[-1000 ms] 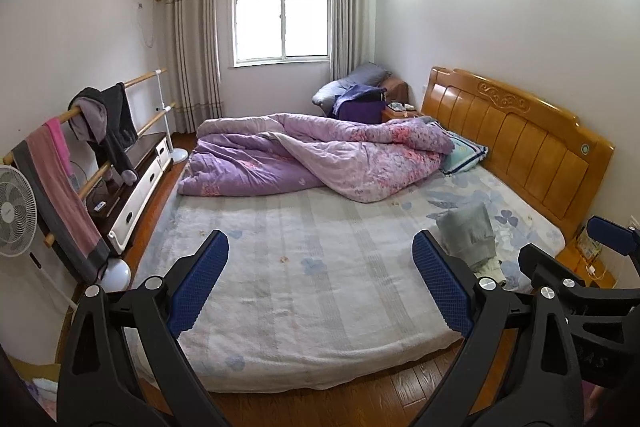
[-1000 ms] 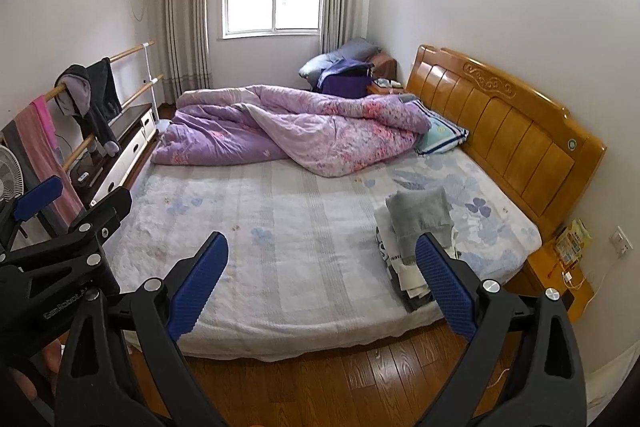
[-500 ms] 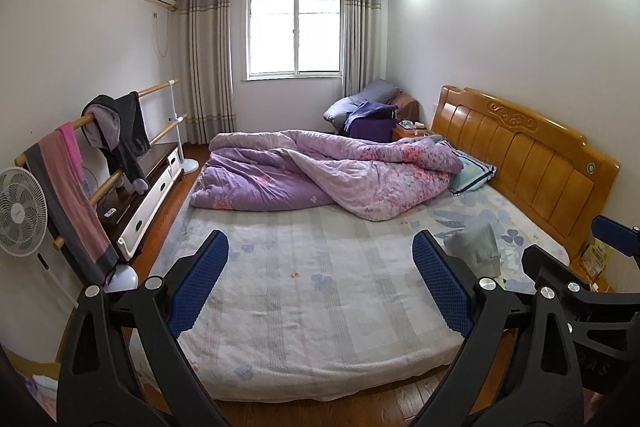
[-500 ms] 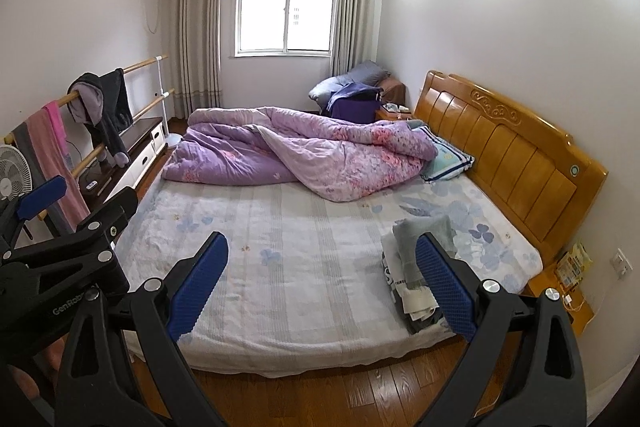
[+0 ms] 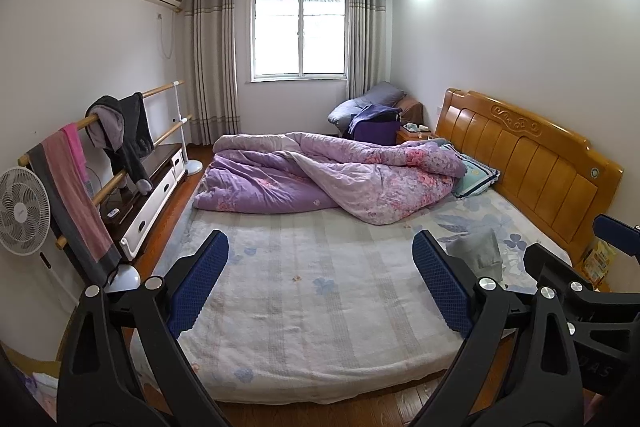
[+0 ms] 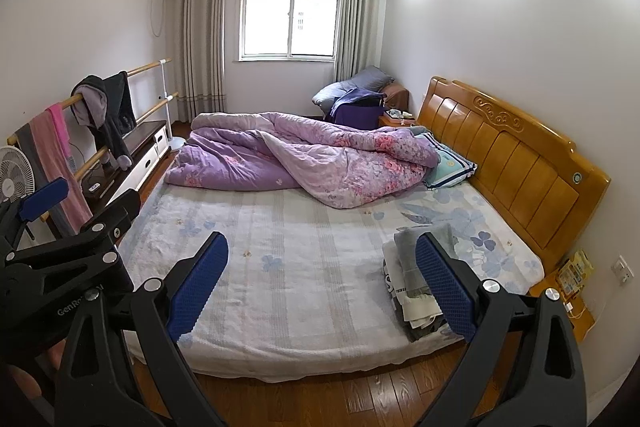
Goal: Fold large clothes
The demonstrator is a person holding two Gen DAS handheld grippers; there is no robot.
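A rumpled purple quilt (image 6: 304, 155) is heaped across the bed (image 6: 280, 287), beside a wooden headboard (image 6: 516, 151). Folded clothes (image 6: 416, 283) are stacked near its edge. The left gripper (image 5: 320, 283) and right gripper (image 6: 322, 283) are held spread, empty.

"GenRo…" in white on the left gripper (image 6: 60, 255) body, letters "AS" on the right gripper (image 5: 600, 311) body, print on folded clothes (image 6: 416, 291) too small to read

Bed (image 6: 304, 291) along the right wall, headboard (image 6: 516, 163) at its right side, rumpled quilt (image 6: 304, 159) across its far half, stack of folded clothes (image 6: 416, 279) near its front right corner, clothes rail (image 5: 120, 147) left of the bed, fan (image 5: 20, 211) before the rail.
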